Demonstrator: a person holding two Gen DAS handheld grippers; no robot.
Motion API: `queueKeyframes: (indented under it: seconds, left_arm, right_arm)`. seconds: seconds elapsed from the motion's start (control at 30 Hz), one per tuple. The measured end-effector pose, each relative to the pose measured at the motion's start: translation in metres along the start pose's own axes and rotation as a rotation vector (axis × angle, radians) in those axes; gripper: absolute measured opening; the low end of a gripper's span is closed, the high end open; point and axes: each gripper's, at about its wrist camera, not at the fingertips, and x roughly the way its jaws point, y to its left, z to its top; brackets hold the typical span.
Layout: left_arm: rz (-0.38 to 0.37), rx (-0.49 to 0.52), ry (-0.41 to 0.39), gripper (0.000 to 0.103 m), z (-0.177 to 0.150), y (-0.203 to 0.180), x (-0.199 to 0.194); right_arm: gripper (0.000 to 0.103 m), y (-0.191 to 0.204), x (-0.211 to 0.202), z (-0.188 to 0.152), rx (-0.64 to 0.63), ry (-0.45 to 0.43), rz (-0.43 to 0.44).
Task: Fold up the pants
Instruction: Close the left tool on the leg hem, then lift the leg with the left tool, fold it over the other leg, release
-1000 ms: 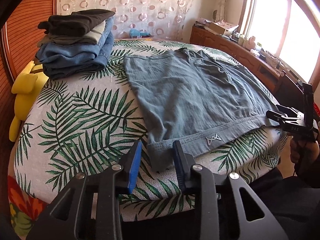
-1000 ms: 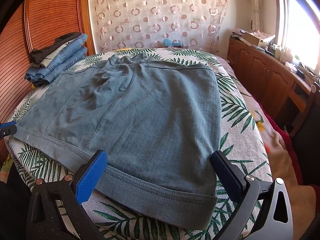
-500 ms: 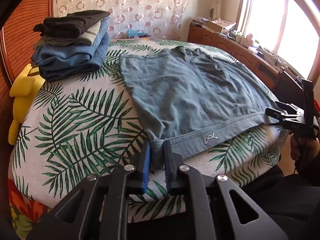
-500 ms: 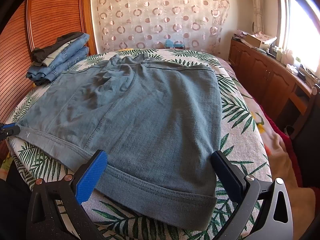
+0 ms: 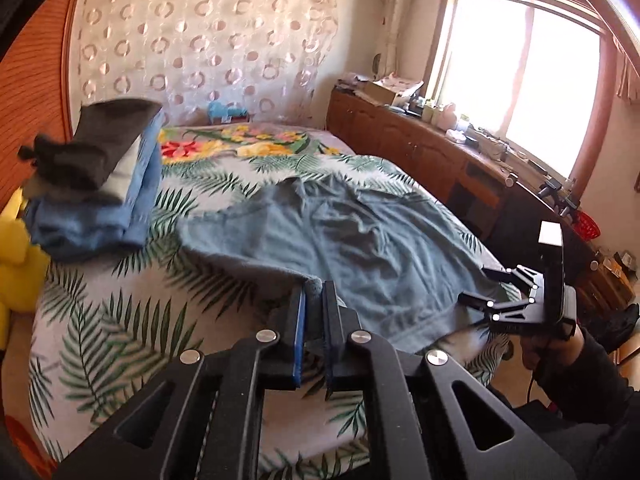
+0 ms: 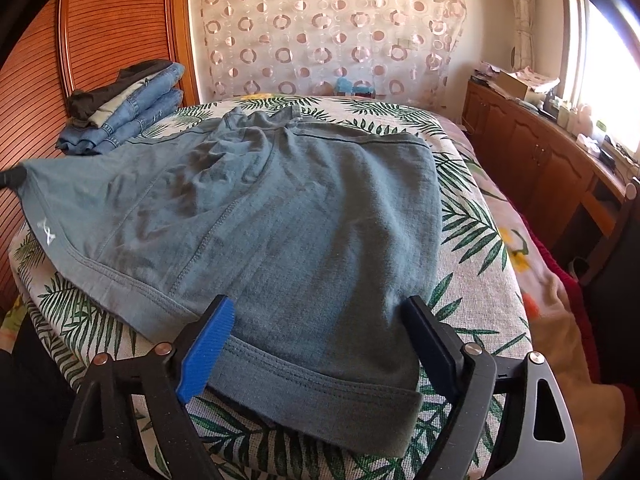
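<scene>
Gripping one hem corner of the blue-grey pants (image 5: 360, 240), the left gripper (image 5: 314, 300) has its blue pads clenched on the cloth, and that corner stands lifted clear of the leaf-print bed cover (image 5: 120, 320) while the rest of the garment lies spread out ahead of the tongs. In the right wrist view the raised corner, with its small white logo (image 6: 46, 232), sits far off to the left of the right gripper (image 6: 316, 328). That right gripper hovers released at the near hem, its jaws having just been closing a little; the hem of the other leg lies between the two pads, which stand apart from the fabric's edges and do not press it. Beyond the left gripper, up and to its left, rests a stack of folded clothes (image 5: 92, 184), with a yellow plush toy (image 5: 16, 264) beside it.
</scene>
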Motion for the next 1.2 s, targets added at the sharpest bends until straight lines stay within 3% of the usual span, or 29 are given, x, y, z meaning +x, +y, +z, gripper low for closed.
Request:
queueKeyframes:
  seconds: [0.6,1.2]
  left_arm:
    - [-0.077,0.087,0.042,0.008,0.049,-0.037,0.063]
    - [-0.181,0.203,0.041,0.008,0.072,-0.109,0.078]
  right_arm:
    - [0.08,-0.004,-0.001,0.002,0.007,-0.005,0.0]
    - [0.079,-0.021,-0.028,0.007,0.038,-0.075,-0.008]
